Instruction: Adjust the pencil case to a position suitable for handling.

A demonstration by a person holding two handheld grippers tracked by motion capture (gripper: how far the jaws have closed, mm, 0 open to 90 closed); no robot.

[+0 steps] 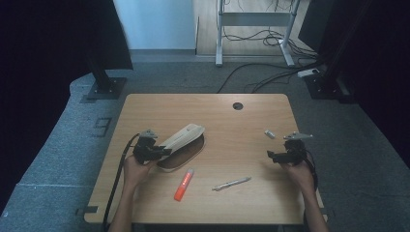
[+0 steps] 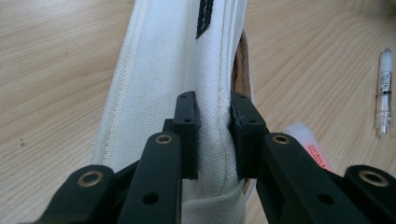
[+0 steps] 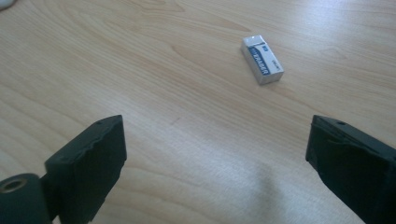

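A cream fabric pencil case (image 1: pixel 186 137) lies open on the left half of the wooden table (image 1: pixel 227 208), one flap lifted. My left gripper (image 1: pixel 167 151) is shut on the pencil case; in the left gripper view its pads (image 2: pixel 187 116) pinch the stitched edge of the pencil case (image 2: pixel 159 70). My right gripper (image 1: pixel 270 154) hovers over the table's right side, open, nothing between its jaws. In the right gripper view, a small white eraser (image 3: pixel 262 59) lies on the wood ahead of my right gripper (image 3: pixel 217 135). The eraser (image 1: pixel 270 134) sits just beyond that hand.
An orange highlighter (image 1: pixel 184 184) and a clear pen (image 1: pixel 232 183) lie near the front edge; the highlighter (image 2: pixel 310 149) and pen (image 2: pixel 385 91) appear right of the case. A cable hole (image 1: pixel 238 106) is at the table's back. Stands and cables are on the floor behind.
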